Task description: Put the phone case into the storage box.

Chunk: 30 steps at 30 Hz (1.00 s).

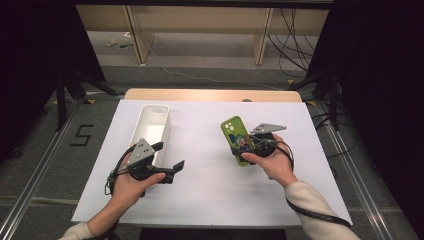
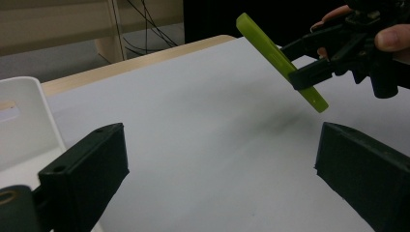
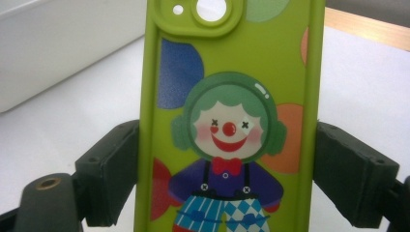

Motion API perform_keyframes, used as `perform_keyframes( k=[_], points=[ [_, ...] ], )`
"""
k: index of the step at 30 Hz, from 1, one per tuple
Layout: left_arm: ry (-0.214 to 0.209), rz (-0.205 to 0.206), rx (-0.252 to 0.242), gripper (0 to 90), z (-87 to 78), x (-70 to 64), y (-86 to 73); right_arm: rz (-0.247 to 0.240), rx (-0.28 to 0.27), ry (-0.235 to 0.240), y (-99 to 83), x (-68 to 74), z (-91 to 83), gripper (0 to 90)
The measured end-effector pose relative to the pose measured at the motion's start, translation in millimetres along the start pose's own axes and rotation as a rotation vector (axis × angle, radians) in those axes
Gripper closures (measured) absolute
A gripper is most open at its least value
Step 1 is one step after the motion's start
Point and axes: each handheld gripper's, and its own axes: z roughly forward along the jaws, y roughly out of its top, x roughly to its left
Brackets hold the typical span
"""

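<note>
The right gripper [image 1: 250, 145] clamps its jaws on the edges of the green phone case [image 1: 236, 137], holding it lifted off the tabletop [image 1: 200, 150], probably for carrying. The left gripper [image 1: 167, 162] waits beside the white bin [image 1: 152, 125], jaws wide and empty.

One green phone case [image 1: 235, 138], one white bin [image 1: 151, 131], and two claws, as far as shows.

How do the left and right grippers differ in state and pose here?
The left gripper is open and holds nothing; the right gripper is shut on the green phone case, its jaws against the case's two long edges. The left gripper sits beside the white bin; the right holds the case tilted, clear of the table. Both are black and hand-held.
</note>
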Motion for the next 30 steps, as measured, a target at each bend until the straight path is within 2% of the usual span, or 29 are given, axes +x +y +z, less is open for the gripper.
perform_keyframes(
  k=[9,14,19,30],
  points=[
    [-0.031,-0.022,0.007,5.6,27.6,-3.7,24.1,-0.012,-0.041,0.017,-5.8,10.8,-5.8,16.8],
    [-0.064,-0.033,0.056,8.2,47.5,-12.7,29.9,-0.02,-0.056,0.022,-6.7,15.0,-6.6,16.8],
    [-0.099,-0.016,0.071,9.3,64.2,-23.8,35.7,-0.03,-0.057,0.026,-6.6,17.9,-5.9,16.8],
    [-0.105,-0.042,0.086,15.5,91.0,-26.8,42.9,-0.036,-0.075,0.026,-5.9,20.3,-5.4,16.8]
  ],
)
